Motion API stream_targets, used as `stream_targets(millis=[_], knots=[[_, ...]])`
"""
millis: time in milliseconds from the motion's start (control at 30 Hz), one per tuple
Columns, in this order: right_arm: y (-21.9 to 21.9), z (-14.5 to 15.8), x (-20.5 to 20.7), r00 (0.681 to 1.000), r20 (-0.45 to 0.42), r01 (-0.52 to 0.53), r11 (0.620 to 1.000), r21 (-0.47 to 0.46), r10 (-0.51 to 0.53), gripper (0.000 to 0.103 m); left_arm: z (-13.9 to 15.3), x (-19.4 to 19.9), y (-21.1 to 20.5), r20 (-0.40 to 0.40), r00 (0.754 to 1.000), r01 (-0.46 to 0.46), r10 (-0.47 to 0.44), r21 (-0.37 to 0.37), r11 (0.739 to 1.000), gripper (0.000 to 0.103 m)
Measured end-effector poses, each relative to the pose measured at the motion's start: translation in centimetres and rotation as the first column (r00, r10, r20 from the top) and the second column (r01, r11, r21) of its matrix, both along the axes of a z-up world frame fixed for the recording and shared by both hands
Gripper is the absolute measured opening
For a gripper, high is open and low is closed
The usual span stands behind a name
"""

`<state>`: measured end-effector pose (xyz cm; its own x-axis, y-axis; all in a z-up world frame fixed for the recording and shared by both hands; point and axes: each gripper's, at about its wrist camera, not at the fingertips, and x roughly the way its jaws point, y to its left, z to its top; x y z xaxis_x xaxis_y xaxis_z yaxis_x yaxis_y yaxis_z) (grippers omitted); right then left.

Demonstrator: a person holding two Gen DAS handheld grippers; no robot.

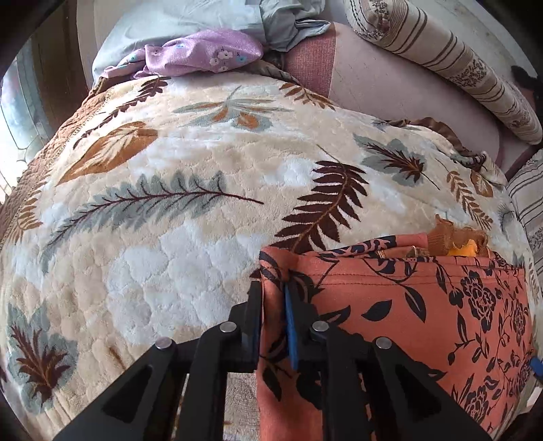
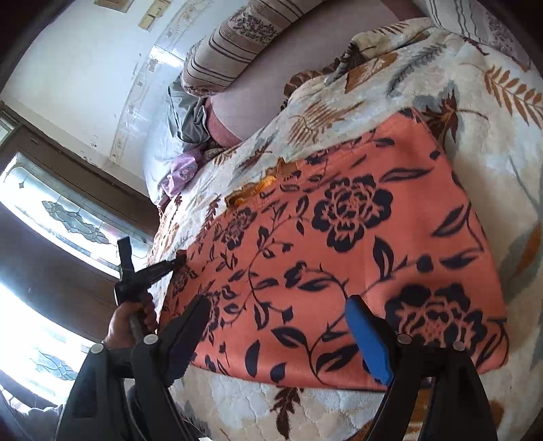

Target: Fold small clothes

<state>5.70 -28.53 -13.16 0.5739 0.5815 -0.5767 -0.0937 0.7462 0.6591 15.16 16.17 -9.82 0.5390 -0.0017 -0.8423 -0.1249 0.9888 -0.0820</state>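
Observation:
An orange garment with a black flower print point(image 1: 424, 305) lies folded on a leaf-patterned blanket point(image 1: 169, 203). My left gripper point(image 1: 274, 288) is shut on the garment's left corner. In the right wrist view the garment point(image 2: 339, 244) spreads across the middle. My right gripper point(image 2: 278, 305) is open just above the garment's near edge and holds nothing. The left gripper point(image 2: 180, 261) shows there too, pinching the far left corner. A brown and yellow trim point(image 1: 454, 237) sticks out at the garment's far edge.
A purple flowered cloth point(image 1: 203, 51) and pale blue bedding point(image 1: 169, 23) lie at the head of the bed. Striped bolsters point(image 1: 441, 61) rest along the far right. A window point(image 2: 51, 210) and wall stand to the left.

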Motion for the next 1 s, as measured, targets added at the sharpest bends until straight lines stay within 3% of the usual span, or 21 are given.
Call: stream_targets(millis=[100,167,233,267,333,400,467,533,667,733,800,867,1000], knots=[[-1.8,0.9,4.0,1.0,0.002,0.026,0.996,0.08,-0.026,0.084,2.3,-2.0,-0.2,0.052,0.999,0.005,-0.005,0.013,1.0,0.022],[-3.6,0.2,7.5,0.997,-0.031,0.078,0.985,0.153,-0.074,0.085,3.6,-3.8,-0.5,0.081,0.997,0.0,0.0,-0.002,1.0,0.037],[-5.4,-2.2,11.5,0.989,-0.111,0.116,0.973,0.2,-0.095,0.085,4.1,-5.8,-1.3,0.088,0.996,0.008,-0.006,-0.023,1.0,0.064],[-6.5,-3.8,13.0,0.975,-0.175,0.173,0.964,0.203,-0.138,0.082,4.1,-6.7,-1.8,0.091,0.996,0.012,-0.009,-0.031,0.999,0.065],[-8.4,-4.5,13.6,0.961,-0.188,0.248,0.933,0.262,-0.203,0.083,3.7,-8.7,-2.8,0.074,0.997,0.026,-0.023,-0.043,0.999,0.066],[-8.6,-1.8,11.5,0.948,-0.133,0.313,0.929,0.2,-0.29,0.084,3.2,-10.6,-3.5,0.07,0.997,0.029,-0.024,-0.069,0.997,0.066],[-7.3,0.3,8.5,0.971,-0.066,0.239,0.951,0.197,-0.231,0.084,2.4,-11.9,-4.4,0.051,0.998,0.033,-0.028,-0.097,0.995,0.066],[-5.7,1.2,4.4,0.984,-0.059,0.175,0.967,0.183,-0.166,0.084,1.6,-12.8,-5.5,0.038,0.998,0.044,-0.04,-0.11,0.993,0.066],[-3.4,-1.0,-4.4,0.985,-0.124,0.143,0.968,0.207,-0.119,0.084,0.7,-13.9,-7.4,0.029,0.998,0.062,-0.059,-0.097,0.993,0.066],[-3.0,-3.1,-7.2,0.977,-0.165,0.169,0.957,0.234,-0.132,0.084,-0.4,-13.8,-8.1,0.016,0.998,0.061,-0.06,-0.047,0.997,0.074],[-3.5,-5.2,-8.2,0.96,-0.219,0.226,0.944,0.242,-0.173,0.085,-2.0,-13.3,-9.0,-0.017,0.997,0.073,-0.073,0.034,0.997,0.074],[-4.5,-6.3,-8.4,0.948,-0.244,0.274,0.912,0.306,-0.203,0.085,-1.5,-13.5,-9.8,-0.017,0.997,0.073,-0.072,0.087,0.993,0.075],[-6.3,-5.4,-7.8,0.942,-0.211,0.322,0.886,0.334,-0.263,0.085,0.4,-13.8,-9.5,0.0,0.999,0.032,-0.032,0.011,0.999,0.075]])
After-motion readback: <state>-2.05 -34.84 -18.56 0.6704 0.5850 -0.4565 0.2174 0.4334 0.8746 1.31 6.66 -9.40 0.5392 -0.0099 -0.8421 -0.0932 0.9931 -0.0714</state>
